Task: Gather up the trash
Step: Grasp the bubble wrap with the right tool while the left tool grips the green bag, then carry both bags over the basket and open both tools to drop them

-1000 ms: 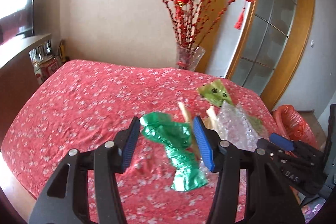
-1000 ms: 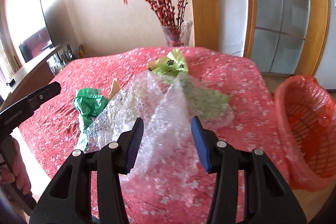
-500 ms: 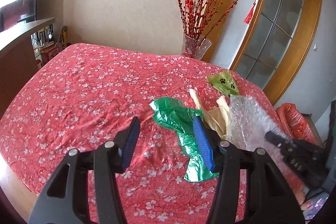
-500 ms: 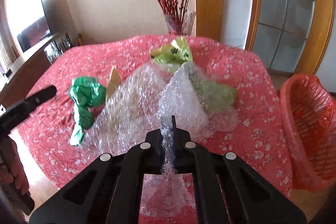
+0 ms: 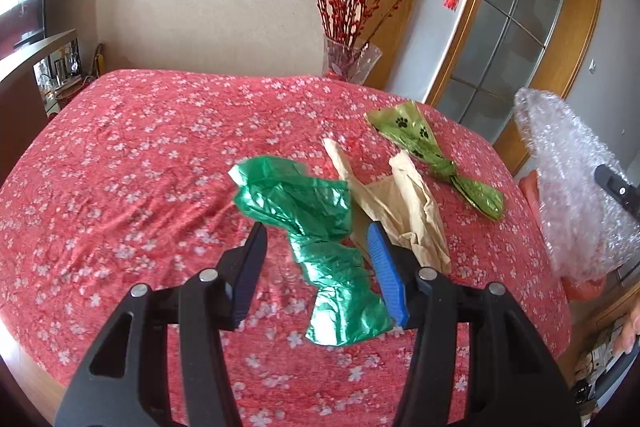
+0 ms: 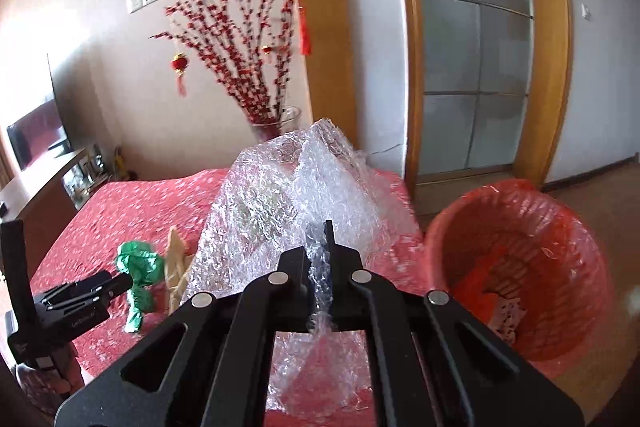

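My right gripper [image 6: 319,247] is shut on a sheet of clear bubble wrap [image 6: 296,195] and holds it up off the table; the wrap also shows at the right of the left wrist view [image 5: 572,187]. My left gripper [image 5: 316,259] is open, its jaws on either side of a crumpled green plastic bag [image 5: 316,227] that lies on the red flowered tablecloth [image 5: 140,155]. A tan paper bag [image 5: 400,203] and an olive paw-print bag [image 5: 432,155] lie just beyond it. An orange-lined waste basket [image 6: 516,267] stands on the floor to the right of the table.
A glass vase of red blossom branches [image 5: 348,59] stands at the table's far edge. A dark cabinet with a TV [image 6: 40,163] is to the left. A wood-framed glass door [image 6: 476,67] is behind the basket.
My right gripper closed on the bubble wrap and lifted it up and right, towards the basket. My left gripper stayed open and shifted nearer over the green bag.
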Available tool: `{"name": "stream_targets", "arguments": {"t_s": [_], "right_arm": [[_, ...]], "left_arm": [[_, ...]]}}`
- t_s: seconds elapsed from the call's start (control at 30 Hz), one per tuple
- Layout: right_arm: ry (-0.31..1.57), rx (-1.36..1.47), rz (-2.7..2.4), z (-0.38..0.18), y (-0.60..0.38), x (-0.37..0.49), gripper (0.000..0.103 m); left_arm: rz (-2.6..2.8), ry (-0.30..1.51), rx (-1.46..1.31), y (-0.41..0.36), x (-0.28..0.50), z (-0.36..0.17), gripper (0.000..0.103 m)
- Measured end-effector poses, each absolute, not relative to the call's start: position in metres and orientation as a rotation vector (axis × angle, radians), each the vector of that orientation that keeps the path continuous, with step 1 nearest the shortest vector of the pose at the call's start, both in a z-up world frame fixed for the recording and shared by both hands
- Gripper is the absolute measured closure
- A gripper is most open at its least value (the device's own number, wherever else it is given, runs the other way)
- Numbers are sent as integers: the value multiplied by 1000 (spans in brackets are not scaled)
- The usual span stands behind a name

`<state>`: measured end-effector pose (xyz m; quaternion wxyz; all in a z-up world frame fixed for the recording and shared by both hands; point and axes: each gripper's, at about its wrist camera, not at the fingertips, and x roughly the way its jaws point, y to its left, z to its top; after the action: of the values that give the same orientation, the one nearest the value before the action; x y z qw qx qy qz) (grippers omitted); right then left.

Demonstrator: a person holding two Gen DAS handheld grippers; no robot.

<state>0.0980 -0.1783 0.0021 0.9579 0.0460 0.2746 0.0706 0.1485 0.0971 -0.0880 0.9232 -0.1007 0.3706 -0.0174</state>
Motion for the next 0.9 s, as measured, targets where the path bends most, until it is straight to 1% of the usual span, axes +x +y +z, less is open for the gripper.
{"name": "stream_targets", "arguments": {"t_s": [0.17,0.23,0.3,0.4,0.6,0.73,0.9], "right_arm": [[575,115,117,-5,-195,96,100],[581,113,115,-7,-194,95,100],[584,114,116,-8,-195,97,100],[585,122,114,-9,-198,97,100],[573,137,92,-8,-211,94,100],[564,147,68,-6,-222,94,100],[553,159,31,-5,-239,92,100]], "left_arm": [[-12,839,-217,90,166,-106,52],[-1,856,-231,89,170,-110,56],[3,853,-232,90,171,-110,65],[1,856,-254,94,172,-110,74],[20,831,-267,108,170,-104,76],[17,792,-279,114,168,-88,76],[-38,739,-263,101,168,-63,76]]}}
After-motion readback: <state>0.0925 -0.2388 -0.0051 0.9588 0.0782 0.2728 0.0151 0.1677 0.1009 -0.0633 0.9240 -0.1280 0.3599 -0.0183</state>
